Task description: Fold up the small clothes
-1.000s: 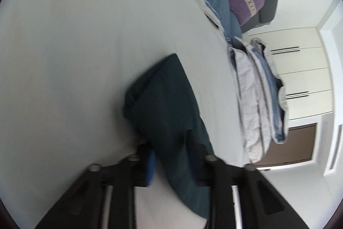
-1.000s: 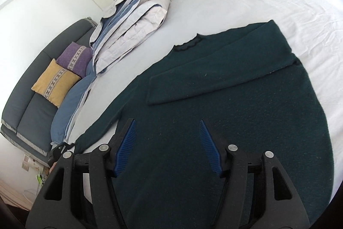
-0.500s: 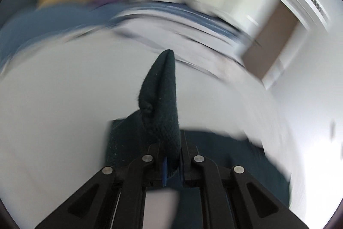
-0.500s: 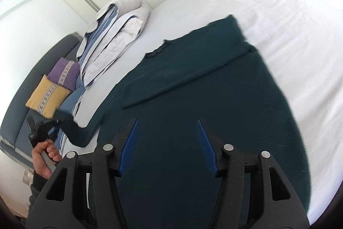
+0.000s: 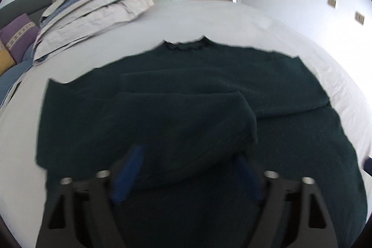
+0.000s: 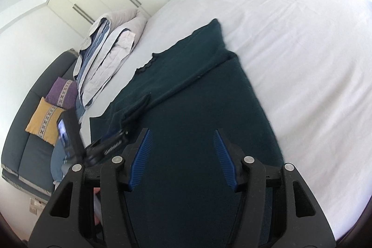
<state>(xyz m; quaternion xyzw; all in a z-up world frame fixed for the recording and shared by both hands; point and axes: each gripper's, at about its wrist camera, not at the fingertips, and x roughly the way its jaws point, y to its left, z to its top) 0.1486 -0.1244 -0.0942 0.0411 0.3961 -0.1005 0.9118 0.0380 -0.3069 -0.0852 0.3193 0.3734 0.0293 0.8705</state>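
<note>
My dark green sweater (image 5: 290,131) lies flat on the bed (image 6: 302,38), neckline (image 5: 186,47) toward the far side, both sleeves brought across the chest so the body can fold into a neat rectangle. The left sleeve (image 5: 186,122) lies on top of the right one, its cuff end just ahead of my left tool (image 5: 189,169). That tool is spread wide, one blue pad on each side of the sleeve, and grips nothing as far as I can see. My right tool (image 6: 183,157) hovers over the lower body of the sweater, likewise parted and empty, placed, I judge, for taking the hem next. Folded bedding (image 5: 93,15) is stacked at the bed's far left corner, with cushions (image 6: 53,108) on a sofa (image 6: 21,155) beyond. I see no basket or box for finished clothes.
</note>
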